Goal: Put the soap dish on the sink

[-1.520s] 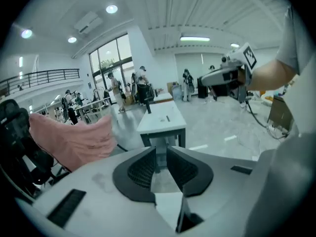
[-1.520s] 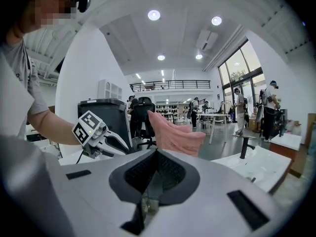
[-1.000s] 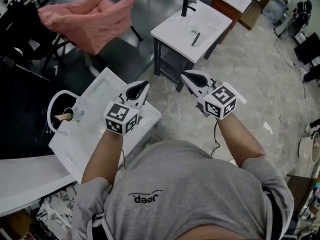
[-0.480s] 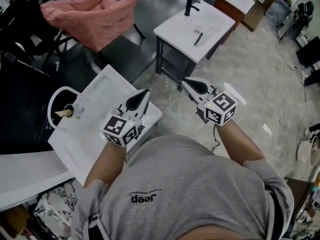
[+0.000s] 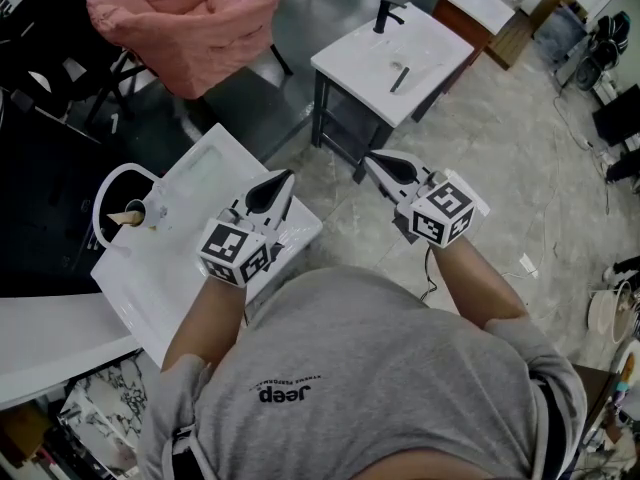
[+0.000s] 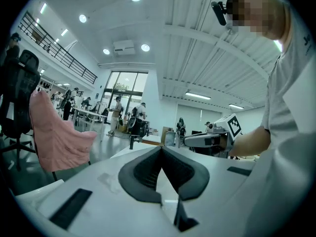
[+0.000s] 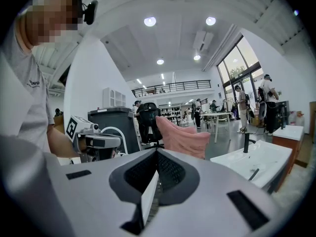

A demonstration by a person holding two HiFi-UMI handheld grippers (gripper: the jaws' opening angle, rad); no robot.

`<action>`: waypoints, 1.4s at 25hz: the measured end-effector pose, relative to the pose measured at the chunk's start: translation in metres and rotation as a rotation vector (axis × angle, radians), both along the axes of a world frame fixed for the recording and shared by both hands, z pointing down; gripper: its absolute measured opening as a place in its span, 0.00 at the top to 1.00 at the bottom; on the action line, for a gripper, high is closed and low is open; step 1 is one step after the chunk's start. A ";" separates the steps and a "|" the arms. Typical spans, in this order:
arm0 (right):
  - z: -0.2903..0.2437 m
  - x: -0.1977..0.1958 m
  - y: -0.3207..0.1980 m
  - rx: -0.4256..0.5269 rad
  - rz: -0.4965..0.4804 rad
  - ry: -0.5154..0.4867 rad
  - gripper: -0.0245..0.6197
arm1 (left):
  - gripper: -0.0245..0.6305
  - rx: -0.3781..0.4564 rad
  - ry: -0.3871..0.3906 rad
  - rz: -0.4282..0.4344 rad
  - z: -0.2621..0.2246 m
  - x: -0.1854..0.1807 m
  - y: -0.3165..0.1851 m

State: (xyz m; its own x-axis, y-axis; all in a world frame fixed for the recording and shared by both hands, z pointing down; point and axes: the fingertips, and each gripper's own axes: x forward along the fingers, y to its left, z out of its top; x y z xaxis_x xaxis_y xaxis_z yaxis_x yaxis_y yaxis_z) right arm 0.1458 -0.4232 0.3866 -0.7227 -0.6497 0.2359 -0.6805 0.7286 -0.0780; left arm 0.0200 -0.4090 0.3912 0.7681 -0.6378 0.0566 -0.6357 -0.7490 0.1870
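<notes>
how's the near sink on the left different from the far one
The near sink has a white arched fitting at its edge; the far sink has a black faucet. The far sink stands on a dark frame; the near sink's support is hidden. A slim dark item lies in the far sink's basin; small things sit beside the near sink's arch. Both are white and rectangular.
</notes>
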 end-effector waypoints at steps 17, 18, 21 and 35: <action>-0.005 0.007 -0.008 0.014 0.008 0.009 0.88 | 0.94 0.002 -0.023 0.002 0.002 -0.002 -0.007; -0.004 0.007 -0.008 0.014 0.008 0.010 0.88 | 0.94 0.001 -0.023 0.002 0.002 -0.001 -0.007; -0.004 0.007 -0.009 0.012 0.006 0.013 0.88 | 0.94 0.001 -0.020 0.004 0.002 0.001 -0.006; -0.006 0.005 -0.010 0.020 -0.008 0.022 0.88 | 0.94 0.008 -0.017 0.007 -0.001 0.003 -0.006</action>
State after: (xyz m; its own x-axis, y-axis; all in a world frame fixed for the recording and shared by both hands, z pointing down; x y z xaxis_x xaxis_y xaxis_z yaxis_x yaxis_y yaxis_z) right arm 0.1505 -0.4329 0.3806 -0.7230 -0.6482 0.2388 -0.6757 0.7356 -0.0491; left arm 0.0229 -0.4149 0.3906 0.7714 -0.6331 0.0647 -0.6336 -0.7546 0.1707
